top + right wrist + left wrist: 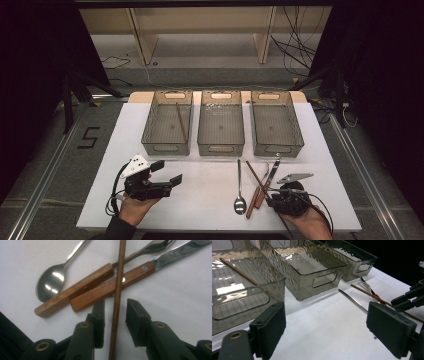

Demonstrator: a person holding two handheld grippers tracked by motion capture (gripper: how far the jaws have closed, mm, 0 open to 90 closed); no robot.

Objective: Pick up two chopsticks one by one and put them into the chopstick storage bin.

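While the left gripper (167,174) hung with its jaws wide apart over the white table (210,200), the right gripper (113,315) straddled a brown chopstick (117,302), pads not yet pressing it. The stick lay across a wooden-handled knife (112,287) and fork (75,293), beside a spoon (50,282).
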